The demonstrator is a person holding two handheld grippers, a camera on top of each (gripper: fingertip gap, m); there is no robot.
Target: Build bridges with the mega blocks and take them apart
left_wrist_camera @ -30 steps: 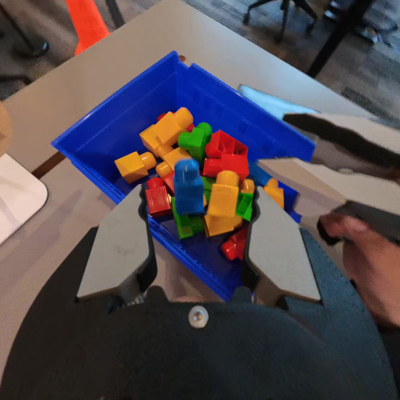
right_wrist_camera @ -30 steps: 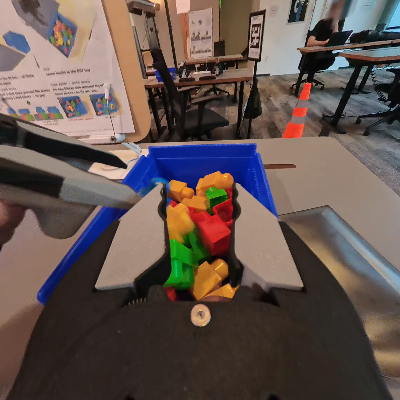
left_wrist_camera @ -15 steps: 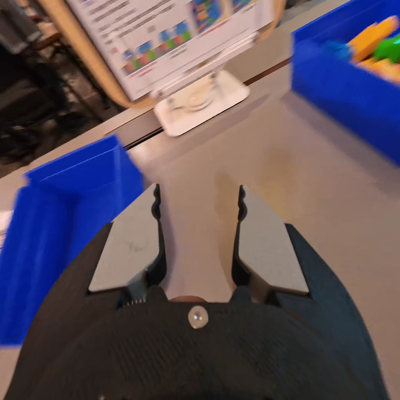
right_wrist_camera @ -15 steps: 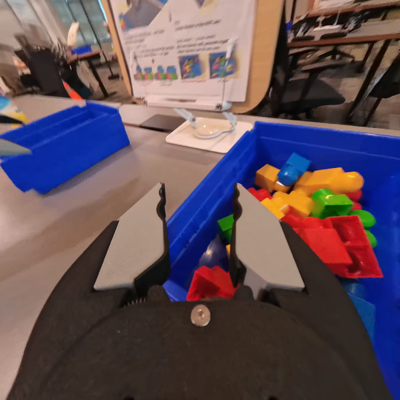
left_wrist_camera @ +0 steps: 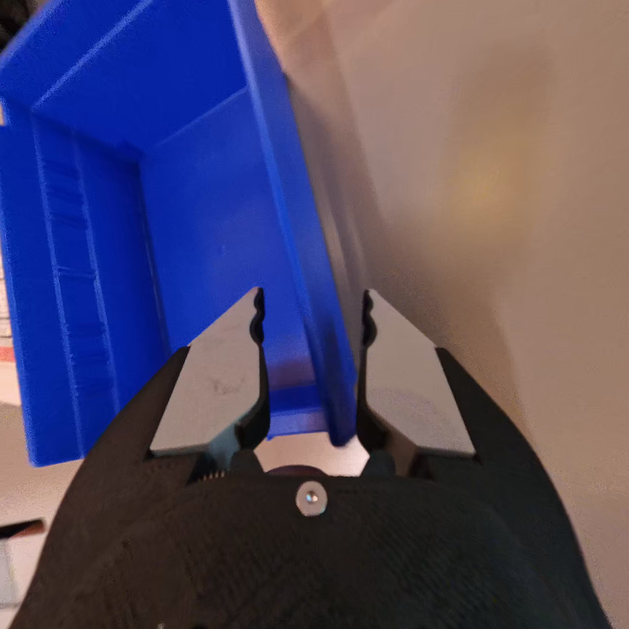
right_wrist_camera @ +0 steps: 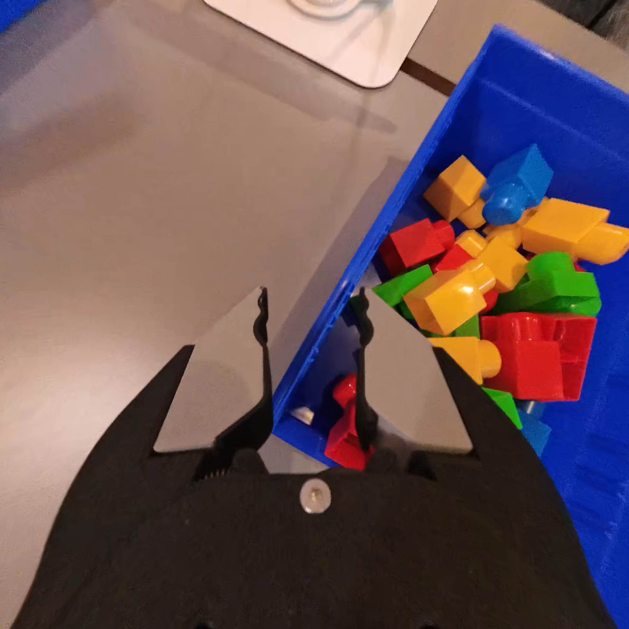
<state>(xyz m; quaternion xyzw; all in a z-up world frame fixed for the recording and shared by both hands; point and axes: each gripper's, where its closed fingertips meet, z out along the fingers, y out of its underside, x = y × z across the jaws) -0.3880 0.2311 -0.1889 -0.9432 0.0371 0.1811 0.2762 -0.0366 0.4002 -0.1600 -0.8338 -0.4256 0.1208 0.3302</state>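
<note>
Left gripper (left_wrist_camera: 311,306): fingers apart, straddling the right wall of an empty blue bin (left_wrist_camera: 190,218), nothing clamped. Right gripper (right_wrist_camera: 313,306): fingers apart, straddling the left wall of a second blue bin (right_wrist_camera: 384,238); mega blocks (right_wrist_camera: 503,292) lie inside, right of its fingertips.

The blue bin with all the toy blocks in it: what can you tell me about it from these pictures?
The blue bin is an open plastic box with straight walls and a ribbed rim, standing on a grey table. It holds a loose heap of chunky blocks in yellow, red, green and blue, lying on their sides at all angles. The right gripper hangs over its near wall, one finger outside and one above the blocks, gripping nothing.
</note>
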